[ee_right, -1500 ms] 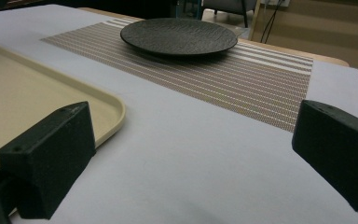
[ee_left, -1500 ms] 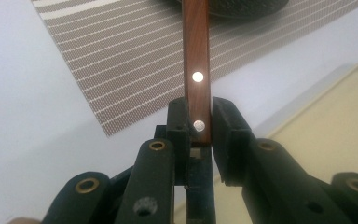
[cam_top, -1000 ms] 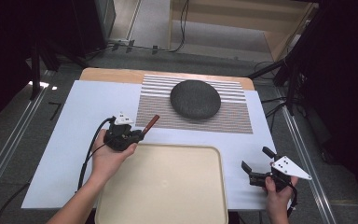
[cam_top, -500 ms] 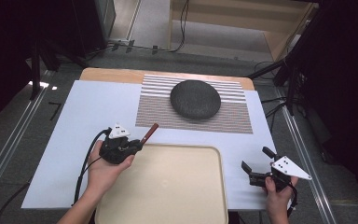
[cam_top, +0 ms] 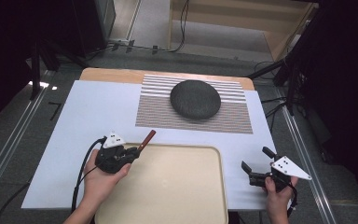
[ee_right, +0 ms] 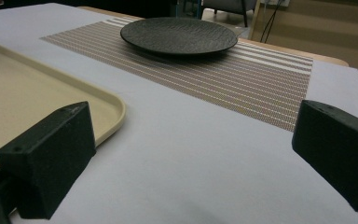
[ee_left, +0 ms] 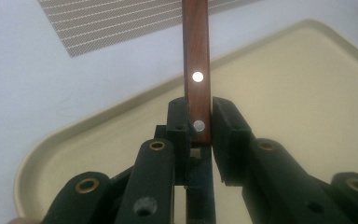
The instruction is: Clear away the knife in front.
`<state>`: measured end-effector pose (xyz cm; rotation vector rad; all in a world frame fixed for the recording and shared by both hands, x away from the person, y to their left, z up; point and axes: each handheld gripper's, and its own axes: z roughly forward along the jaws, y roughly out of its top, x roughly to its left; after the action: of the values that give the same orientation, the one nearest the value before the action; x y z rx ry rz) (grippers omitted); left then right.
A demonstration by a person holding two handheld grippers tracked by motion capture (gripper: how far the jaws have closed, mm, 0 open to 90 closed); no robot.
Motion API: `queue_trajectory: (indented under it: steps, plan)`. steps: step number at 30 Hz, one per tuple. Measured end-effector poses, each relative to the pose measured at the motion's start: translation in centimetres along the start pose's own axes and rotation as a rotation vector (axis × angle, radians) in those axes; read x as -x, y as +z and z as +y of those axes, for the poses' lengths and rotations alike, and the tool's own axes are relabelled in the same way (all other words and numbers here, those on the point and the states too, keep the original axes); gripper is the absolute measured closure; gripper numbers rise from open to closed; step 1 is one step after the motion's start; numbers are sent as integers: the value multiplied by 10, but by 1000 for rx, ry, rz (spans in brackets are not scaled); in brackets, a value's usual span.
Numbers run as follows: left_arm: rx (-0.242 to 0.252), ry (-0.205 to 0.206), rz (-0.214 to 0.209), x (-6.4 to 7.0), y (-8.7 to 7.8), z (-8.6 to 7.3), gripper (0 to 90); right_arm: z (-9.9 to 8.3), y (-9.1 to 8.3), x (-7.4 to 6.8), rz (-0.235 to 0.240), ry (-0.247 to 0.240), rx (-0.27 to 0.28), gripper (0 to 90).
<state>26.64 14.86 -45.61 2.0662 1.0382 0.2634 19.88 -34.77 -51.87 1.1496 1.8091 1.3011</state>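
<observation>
Drawn back toward the tray's [cam_top: 168,154] far-left corner, the left gripper [cam_top: 133,153] clamped the wooden handle [cam_top: 147,139], ready to set down; the right gripper [cam_top: 257,173] gaped idle.

There was one beige tray [cam_top: 168,186] at the lower centre of the frame, one dark plate [cam_top: 195,99] at the upper centre, and one striped mat [cam_top: 158,109] beneath that plate. One wooden handle [cam_top: 147,139] showed at the lower left. Two claws were counted: one [cam_top: 131,154] at lower left, one [cam_top: 253,164] at lower right. One white sheet [cam_top: 98,112] covered the counter.
</observation>
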Motion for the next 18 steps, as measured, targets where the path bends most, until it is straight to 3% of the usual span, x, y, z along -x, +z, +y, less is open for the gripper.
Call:
queue_trajectory:
  steps: [18]
  plan:
    - [-12, -15, 5, 9, -9, -25, 772, 0, 0, 0, -2, -1, -2, 0]
